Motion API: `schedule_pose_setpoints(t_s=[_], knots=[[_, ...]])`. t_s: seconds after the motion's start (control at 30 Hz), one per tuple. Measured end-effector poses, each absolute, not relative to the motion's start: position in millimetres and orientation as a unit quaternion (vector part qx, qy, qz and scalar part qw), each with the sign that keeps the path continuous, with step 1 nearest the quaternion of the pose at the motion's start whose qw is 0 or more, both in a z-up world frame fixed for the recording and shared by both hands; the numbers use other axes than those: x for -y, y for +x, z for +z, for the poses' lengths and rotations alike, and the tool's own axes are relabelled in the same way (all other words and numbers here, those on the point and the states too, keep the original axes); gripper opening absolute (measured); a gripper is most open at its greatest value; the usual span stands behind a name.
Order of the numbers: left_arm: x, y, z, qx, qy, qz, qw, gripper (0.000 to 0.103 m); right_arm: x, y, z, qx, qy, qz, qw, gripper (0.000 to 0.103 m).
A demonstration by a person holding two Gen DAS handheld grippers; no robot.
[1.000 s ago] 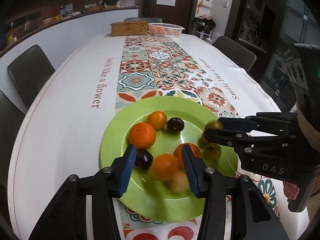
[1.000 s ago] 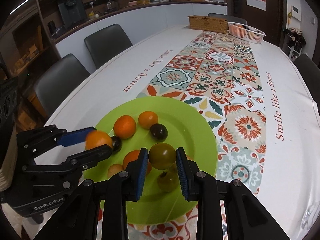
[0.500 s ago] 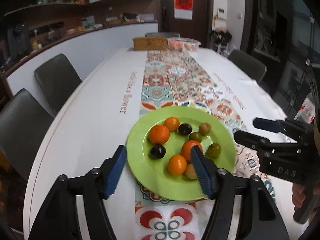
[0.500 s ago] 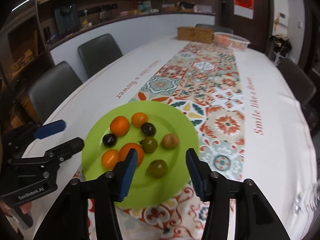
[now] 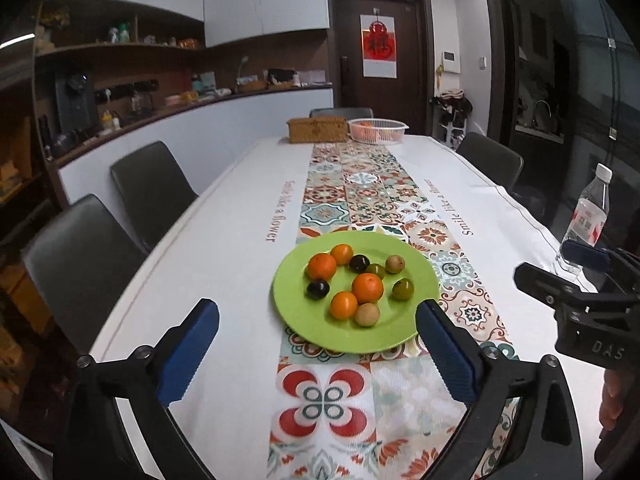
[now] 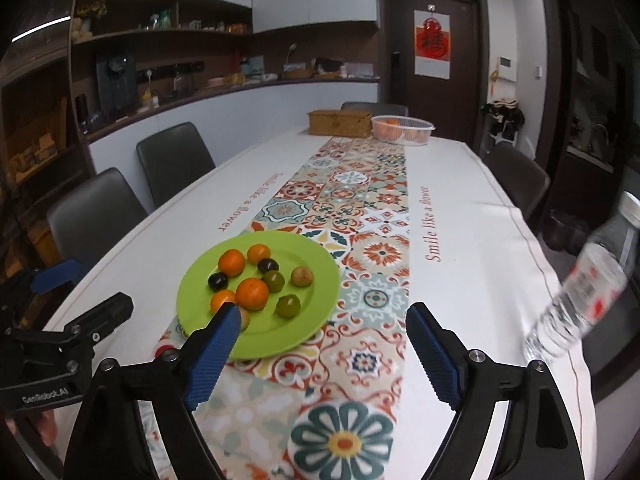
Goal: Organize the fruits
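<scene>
From the left wrist, the left gripper (image 5: 316, 344) hung wide open and empty near the green plate (image 5: 298, 320) of small, round, likely roll-prone fruits (image 5: 367, 288), best pinched gently across the middle, while from the right wrist the right gripper (image 6: 324, 350) gaped equally empty.

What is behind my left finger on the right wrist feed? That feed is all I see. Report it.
Observer: A tan fruit, in full view on the green plate, right beside an orange.
Operator: Check the blurred bottle.
Observer: The left wrist view shows the water bottle sharp and upright, with its white cap on.
Operator: Confirm the left gripper.
Observer: The left gripper is wide open, gripping nothing.
</scene>
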State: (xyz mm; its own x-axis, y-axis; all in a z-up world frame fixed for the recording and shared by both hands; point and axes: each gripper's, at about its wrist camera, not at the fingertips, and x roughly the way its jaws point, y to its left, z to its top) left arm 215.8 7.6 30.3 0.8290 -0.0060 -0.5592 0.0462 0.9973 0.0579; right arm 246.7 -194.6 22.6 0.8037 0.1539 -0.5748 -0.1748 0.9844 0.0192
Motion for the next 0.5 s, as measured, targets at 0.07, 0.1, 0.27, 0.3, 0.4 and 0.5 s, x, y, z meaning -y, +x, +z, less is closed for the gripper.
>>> schedule_pose_setpoints(t_s=[0.07,0.1,0.27,0.3,0.4,0.5], knots=[[-6.4,205.5,34.4,-0.289,0.034,-0.012,0.957,0.101,197.0,232.8,24.5,-0.294,-0.020,0.082,0.952,0.086],[-6.0,200.5,36.0,-0.288,0.033,-0.013,0.957,0.101,197.9,226.4,25.6,-0.291,-0.021,0.079,0.953,0.086],[-4.0,171.8,41.3,-0.280,0.032,-0.013,0.959,0.102,199.1,191.9,32.6,-0.272,-0.035,0.073,0.959,0.091],[-3.0,164.5,42.4,-0.276,0.034,-0.012,0.960,0.102,199.4,186.8,33.8,-0.270,-0.037,0.073,0.959,0.091],[-1.4,147.8,44.8,-0.268,0.038,-0.004,0.963,0.103,201.1,171.4,37.0,-0.263,-0.037,0.073,0.961,0.091],[0.4,134.1,46.0,-0.266,0.033,-0.007,0.963,0.103,201.8,157.0,39.7,-0.255,-0.042,0.071,0.964,0.092]])
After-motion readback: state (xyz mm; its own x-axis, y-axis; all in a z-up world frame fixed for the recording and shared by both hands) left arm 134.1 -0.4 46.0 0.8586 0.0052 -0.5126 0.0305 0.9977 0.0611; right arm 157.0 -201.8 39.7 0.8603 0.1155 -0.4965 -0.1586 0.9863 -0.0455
